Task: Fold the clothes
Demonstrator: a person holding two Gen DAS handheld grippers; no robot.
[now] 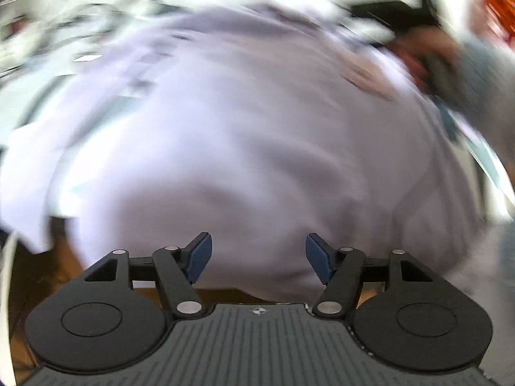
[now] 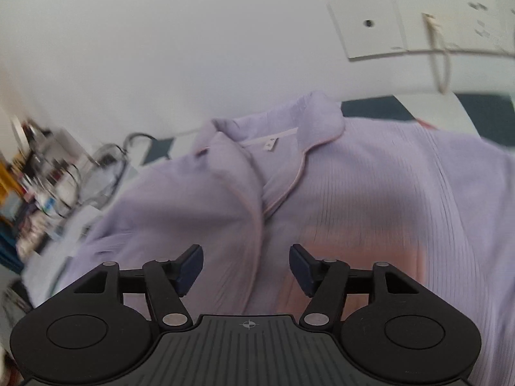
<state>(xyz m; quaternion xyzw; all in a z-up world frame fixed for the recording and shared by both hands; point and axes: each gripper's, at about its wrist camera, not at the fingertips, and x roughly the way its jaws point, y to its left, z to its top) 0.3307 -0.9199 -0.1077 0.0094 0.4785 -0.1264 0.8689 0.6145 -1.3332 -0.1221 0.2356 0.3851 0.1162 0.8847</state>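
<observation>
A pale lilac ribbed pyjama shirt with a pink-piped collar lies spread out, collar toward the wall. In the left wrist view the same shirt fills the blurred picture. My left gripper stands open just above the shirt's near hem, nothing between its blue pads. My right gripper is open too, hovering over the shirt's front below the collar, with only cloth beneath it. A person's hand with the other gripper shows blurred at the far right of the left wrist view.
A white wall with a socket plate and a cord rises behind the shirt. Cluttered small items and cables sit at the left. A dark blue surface shows under the shirt near the wall. Brown wood shows at the near edge.
</observation>
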